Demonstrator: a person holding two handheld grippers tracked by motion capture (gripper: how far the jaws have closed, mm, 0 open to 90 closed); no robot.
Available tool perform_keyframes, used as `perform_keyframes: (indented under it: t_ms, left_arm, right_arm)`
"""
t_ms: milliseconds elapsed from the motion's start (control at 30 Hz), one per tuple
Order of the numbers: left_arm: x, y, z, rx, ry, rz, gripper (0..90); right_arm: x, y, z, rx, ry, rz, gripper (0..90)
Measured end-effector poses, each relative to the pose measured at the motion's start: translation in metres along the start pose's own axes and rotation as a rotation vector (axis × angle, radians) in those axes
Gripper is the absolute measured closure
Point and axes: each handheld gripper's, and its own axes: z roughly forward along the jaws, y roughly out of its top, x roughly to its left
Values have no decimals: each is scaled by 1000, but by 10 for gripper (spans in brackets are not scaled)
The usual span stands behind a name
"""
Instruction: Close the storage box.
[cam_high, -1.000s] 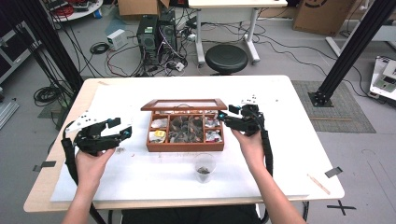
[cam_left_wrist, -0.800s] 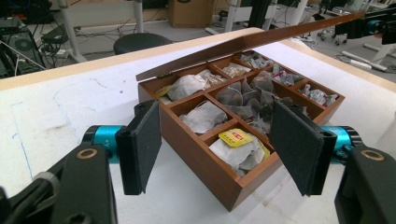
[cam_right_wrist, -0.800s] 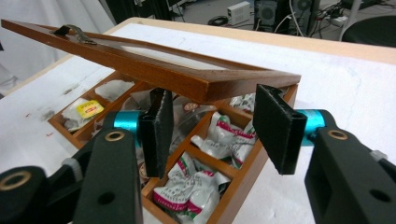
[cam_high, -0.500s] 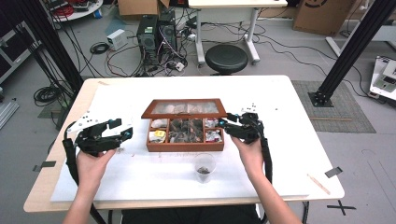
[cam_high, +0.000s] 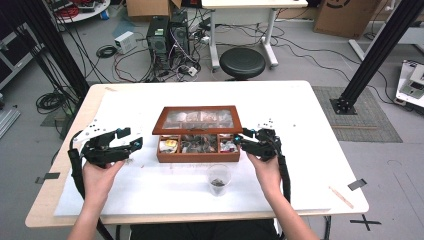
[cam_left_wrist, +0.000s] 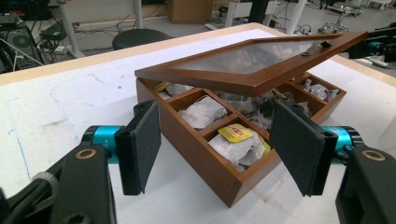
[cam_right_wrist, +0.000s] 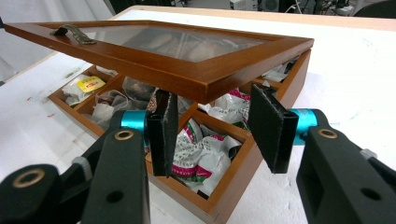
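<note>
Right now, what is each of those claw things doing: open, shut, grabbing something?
Left gripper: open, holding nothing, facing the wooden tea box.
Right gripper: open, holding nothing, at the box's corner under its half-raised lid.

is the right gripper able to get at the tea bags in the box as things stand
Probably yes: the right gripper is open at the box corner, and the half-raised lid leaves a gap above the nearest tea bags.

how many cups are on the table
1: a clear cup stands on the table, just in front of the wooden box, between the person's two hands. It holds something dark at the bottom.
</note>
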Motion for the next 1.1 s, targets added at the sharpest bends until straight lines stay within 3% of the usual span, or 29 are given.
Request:
perform_keyframes:
  t_ms: [433, 867, 1100]
  left_arm:
    - [0, -1, 0, 2, -2, 6, 336]
    - [1, -1, -2, 1, 6, 6, 335]
    - [0, -1, -1, 6, 5, 12, 335]
  right_arm:
    - [2, -17, 4, 18, -28, -28, 536]
    - [0, -34, 11, 89, -32, -25, 530]
    - [0, -38, 12, 99, -39, -27, 529]
